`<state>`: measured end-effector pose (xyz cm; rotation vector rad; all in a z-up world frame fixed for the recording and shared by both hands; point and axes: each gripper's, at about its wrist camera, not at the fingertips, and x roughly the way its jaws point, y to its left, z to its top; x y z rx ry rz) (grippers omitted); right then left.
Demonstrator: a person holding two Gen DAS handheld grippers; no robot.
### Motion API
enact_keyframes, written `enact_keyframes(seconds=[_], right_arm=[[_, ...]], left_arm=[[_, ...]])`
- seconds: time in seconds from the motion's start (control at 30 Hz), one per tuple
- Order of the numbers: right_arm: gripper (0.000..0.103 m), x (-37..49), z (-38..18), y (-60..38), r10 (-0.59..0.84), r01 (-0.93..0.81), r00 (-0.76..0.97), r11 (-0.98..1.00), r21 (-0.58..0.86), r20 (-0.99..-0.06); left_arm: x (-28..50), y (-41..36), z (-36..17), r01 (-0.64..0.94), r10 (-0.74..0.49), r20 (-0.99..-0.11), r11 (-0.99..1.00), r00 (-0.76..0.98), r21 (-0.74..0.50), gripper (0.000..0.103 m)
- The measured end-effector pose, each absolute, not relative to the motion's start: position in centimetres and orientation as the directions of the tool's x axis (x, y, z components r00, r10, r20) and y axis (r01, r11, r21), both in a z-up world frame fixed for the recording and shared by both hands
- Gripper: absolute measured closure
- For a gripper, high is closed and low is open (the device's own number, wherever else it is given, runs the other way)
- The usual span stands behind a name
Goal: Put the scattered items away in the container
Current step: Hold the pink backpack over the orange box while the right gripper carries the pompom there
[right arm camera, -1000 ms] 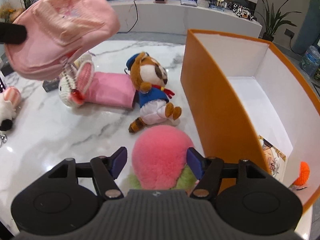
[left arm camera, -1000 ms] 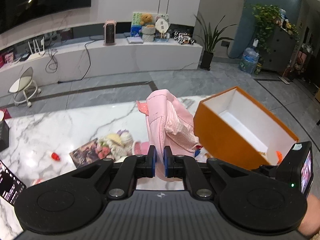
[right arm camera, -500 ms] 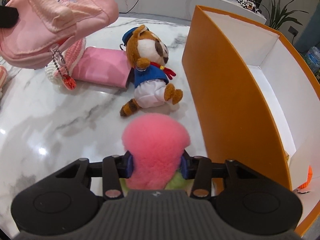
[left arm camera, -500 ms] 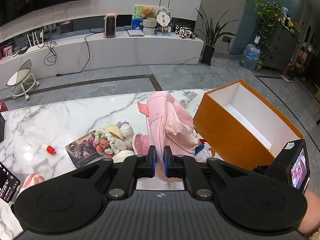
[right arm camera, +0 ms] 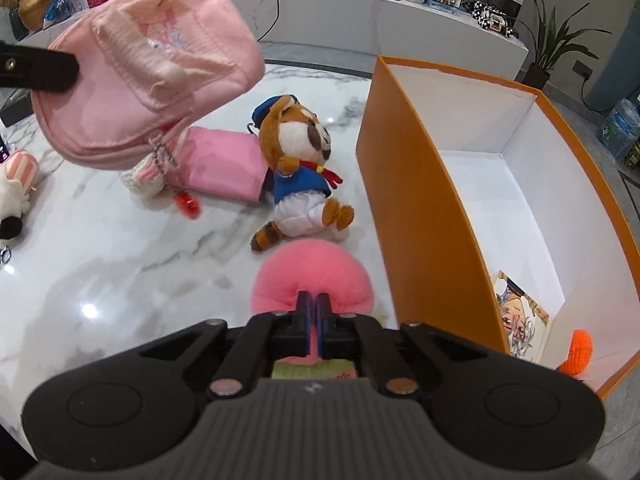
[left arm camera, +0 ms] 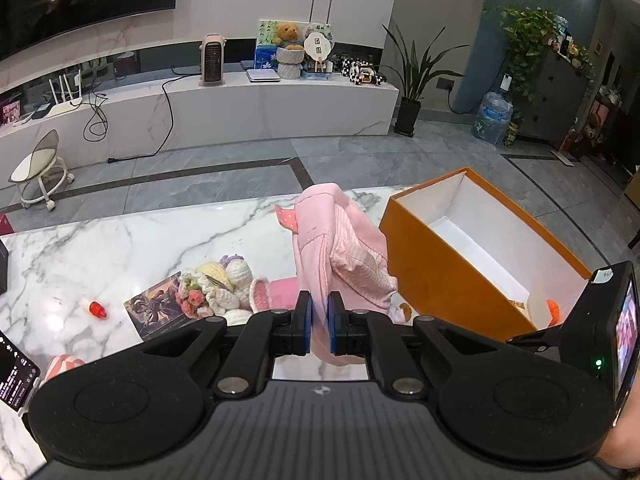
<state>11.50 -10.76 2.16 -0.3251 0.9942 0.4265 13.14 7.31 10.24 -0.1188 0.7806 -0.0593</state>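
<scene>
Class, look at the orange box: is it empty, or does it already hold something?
Not empty. The orange box is open-topped and holds a picture card and a small orange toy at its near end.

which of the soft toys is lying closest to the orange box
The raccoon plush in the blue sailor outfit, lying on the marble just left of the orange box; the crocheted bunny lies farther left.

Home living room: wall TV (left arm camera: 80, 0) over long marble console (left arm camera: 200, 108), space heater (left arm camera: 213, 60), potted plants (left arm camera: 416, 76), water jug (left arm camera: 493, 118), marble table (left arm camera: 120, 240).
</scene>
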Motion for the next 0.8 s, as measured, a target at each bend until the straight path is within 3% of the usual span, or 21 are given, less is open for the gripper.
enact_keyframes(seconds=[0.1,0.17,0.23,0.27,0.5,0.6,0.8], right_arm=[[0.101,11.5,1.9,-11.3,0.212,-0.477,0.472,0.878,-0.046,-0.856],[0.091,11.8,1.8,-11.8,0.232,-0.458,0.482,0.889,-0.017,-0.845],[0.037,12.2,1.4,-12.1,0.242,-0.440,0.486,0.898,0.004,-0.840],[0.034,12.4,1.2,-12.2,0.250,-0.437,0.484,0.899,0.016,-0.838],[0.034,13.3,-1.7,-10.7,0.221,-0.489,0.428,0.872,-0.018,-0.876],[0.050,13.6,-3.0,-10.1,0.193,-0.503,0.406,0.863,-0.041,-0.893],[0.057,13.7,-3.2,-9.8,0.177,-0.520,0.395,0.852,-0.060,-0.901]], left_arm=[[12.9,7.2,10.2,0.012,-0.097,-0.698,0.992,0.709,-0.126,0.094],[12.8,7.2,10.2,0.011,-0.095,-0.700,0.992,0.708,-0.124,0.094],[12.8,7.3,10.2,0.009,-0.093,-0.701,0.992,0.707,-0.123,0.094],[12.8,7.4,10.2,0.007,-0.091,-0.701,0.992,0.707,-0.122,0.094],[13.1,8.0,10.0,-0.008,-0.082,-0.705,0.992,0.705,-0.124,0.094],[13.3,8.2,9.8,-0.012,-0.082,-0.708,0.992,0.701,-0.126,0.094],[13.5,8.4,9.3,-0.017,-0.083,-0.716,0.991,0.693,-0.131,0.094]])
